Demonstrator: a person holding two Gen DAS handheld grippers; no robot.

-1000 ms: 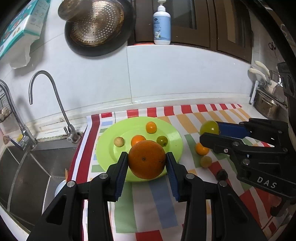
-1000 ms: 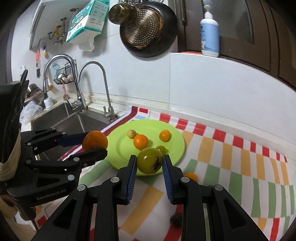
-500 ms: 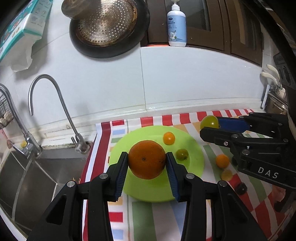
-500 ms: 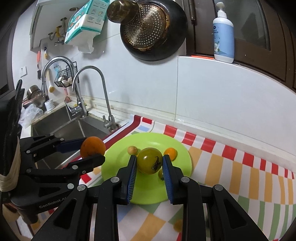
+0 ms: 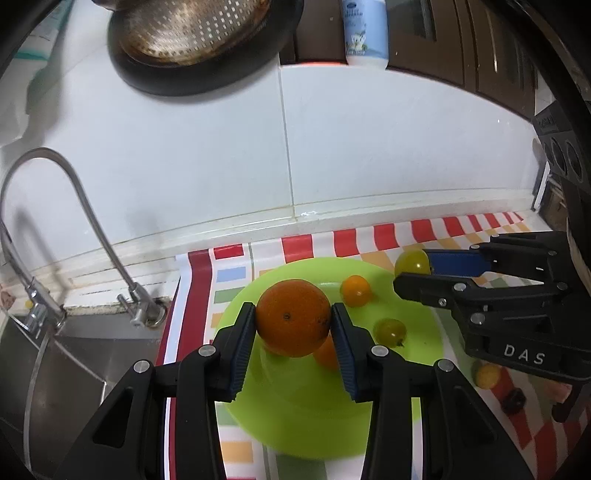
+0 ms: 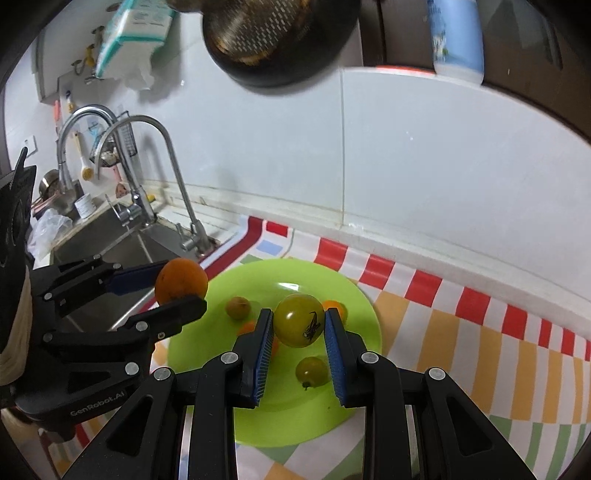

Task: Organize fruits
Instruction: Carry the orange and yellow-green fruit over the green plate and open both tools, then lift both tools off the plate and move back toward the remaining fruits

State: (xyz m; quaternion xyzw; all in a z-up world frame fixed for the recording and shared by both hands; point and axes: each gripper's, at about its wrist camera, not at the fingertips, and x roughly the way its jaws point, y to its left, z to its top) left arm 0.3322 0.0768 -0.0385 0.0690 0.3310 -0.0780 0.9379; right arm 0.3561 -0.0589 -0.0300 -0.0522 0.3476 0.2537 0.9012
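Plate (image 5: 424, 354), lime green, lower centre of both views, on a striped cloth (image 6: 461, 325) covering the tabletop beside the sink (image 6: 122, 243). Left gripper (image 5: 293, 325): jaws clenched on a large orange (image 5: 293, 317), held above the plate's left part. Right gripper (image 6: 299, 325): jaws clenched on a yellow-green tomato (image 6: 299, 319) with a dark mark on its skin, held above the plate's middle. On the plate: small orange fruit (image 5: 355, 290) toward the far rim, small green tomato (image 5: 389, 331) near the middle, small tan fruit (image 6: 238, 307) on the left side, another orange fruit (image 5: 325, 354) partly hidden behind the left jaws. On the cloth, lower right of the left wrist view: small yellow-orange fruit (image 5: 487, 374) and a dark fruit (image 5: 514, 398), both off the plate. Faucet (image 5: 88, 218) at left; pan with strainer (image 5: 199, 33) on the wall, upper frame; white bottle (image 5: 365, 31) on the ledge.
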